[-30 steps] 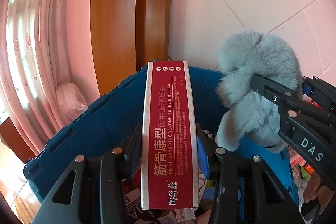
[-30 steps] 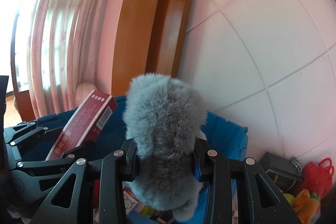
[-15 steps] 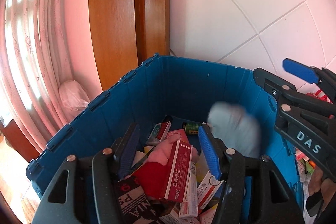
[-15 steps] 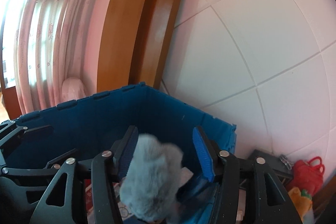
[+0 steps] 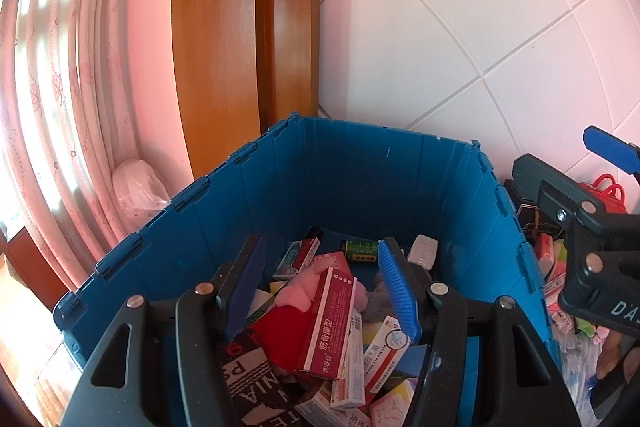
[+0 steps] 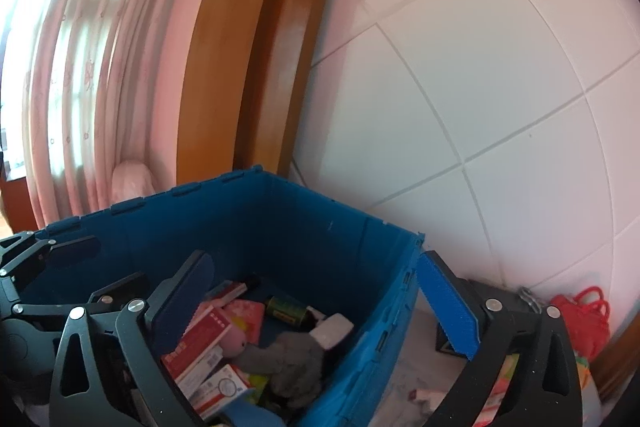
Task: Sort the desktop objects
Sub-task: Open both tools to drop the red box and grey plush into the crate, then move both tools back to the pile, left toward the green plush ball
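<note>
A blue crate (image 5: 360,179) (image 6: 260,223) holds several small boxes, a pink soft toy and a green battery. The long red box (image 5: 332,323) (image 6: 200,343) lies loose on the pile. The grey plush toy (image 6: 288,351) (image 5: 378,301) lies in the crate's right corner. My left gripper (image 5: 320,243) hovers open over the crate with nothing between its pads. My right gripper (image 6: 314,267) is over the crate's right wall, its jaws opening wide and empty. In the left wrist view the right gripper (image 5: 592,227) shows at the right edge.
A white tiled wall, a wooden door frame (image 5: 240,47) and a pink curtain (image 5: 60,87) stand behind the crate. To the crate's right lie a black box (image 6: 480,291), a red bag (image 6: 584,311) and several loose small packets (image 5: 560,291).
The left gripper let go of the red box and the right let go of the grey plush; both dropped into the crate. Both jaws opened, the right much wider, and it shifted right.
</note>
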Demonstrator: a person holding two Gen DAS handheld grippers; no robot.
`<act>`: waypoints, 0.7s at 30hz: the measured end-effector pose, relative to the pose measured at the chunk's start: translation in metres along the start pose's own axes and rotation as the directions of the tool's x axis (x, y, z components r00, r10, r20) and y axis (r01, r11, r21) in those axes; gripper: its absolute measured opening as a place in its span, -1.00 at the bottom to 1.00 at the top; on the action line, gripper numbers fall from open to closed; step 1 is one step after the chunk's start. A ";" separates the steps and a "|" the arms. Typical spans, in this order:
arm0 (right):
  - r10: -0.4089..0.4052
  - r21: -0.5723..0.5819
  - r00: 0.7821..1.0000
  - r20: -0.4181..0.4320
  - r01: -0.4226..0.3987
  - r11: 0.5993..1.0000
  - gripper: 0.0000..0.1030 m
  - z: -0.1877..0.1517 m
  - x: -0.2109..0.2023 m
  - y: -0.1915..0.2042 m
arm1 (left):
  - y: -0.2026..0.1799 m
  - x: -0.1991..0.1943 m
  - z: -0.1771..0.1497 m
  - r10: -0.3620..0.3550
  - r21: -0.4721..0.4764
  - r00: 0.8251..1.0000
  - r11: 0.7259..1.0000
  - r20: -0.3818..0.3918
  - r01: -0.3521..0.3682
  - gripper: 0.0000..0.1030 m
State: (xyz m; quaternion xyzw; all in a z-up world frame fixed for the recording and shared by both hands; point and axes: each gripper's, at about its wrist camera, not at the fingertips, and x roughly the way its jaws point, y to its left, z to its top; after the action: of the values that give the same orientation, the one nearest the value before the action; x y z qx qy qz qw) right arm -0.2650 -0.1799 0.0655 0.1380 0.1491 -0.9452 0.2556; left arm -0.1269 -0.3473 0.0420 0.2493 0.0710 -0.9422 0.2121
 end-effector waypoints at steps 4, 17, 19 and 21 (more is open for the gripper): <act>-0.009 0.016 1.000 0.012 0.009 1.000 1.00 -0.007 -0.022 -0.009 | -0.010 -0.016 -0.006 -0.007 0.006 1.000 1.000 0.026 0.007 0.13; -0.114 0.099 0.992 0.046 0.109 0.989 1.00 -0.062 -0.108 -0.082 | -0.112 -0.084 -0.024 -0.140 0.073 0.978 0.989 0.156 0.130 0.36; -0.138 0.123 0.990 0.034 0.133 0.983 1.00 -0.075 -0.117 -0.103 | -0.135 -0.091 -0.026 -0.175 0.090 0.971 0.983 0.161 0.162 0.36; -0.173 0.147 0.985 0.017 0.169 0.975 1.00 -0.092 -0.126 -0.130 | -0.161 -0.097 -0.029 -0.202 0.112 0.965 0.976 0.169 0.185 0.36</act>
State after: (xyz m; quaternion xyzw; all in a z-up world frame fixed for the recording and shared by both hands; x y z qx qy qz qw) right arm -0.2113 0.0150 0.0510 0.1288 0.0874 -0.9740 0.1648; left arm -0.1083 -0.1598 0.0700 0.1649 0.0308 -0.9794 0.1125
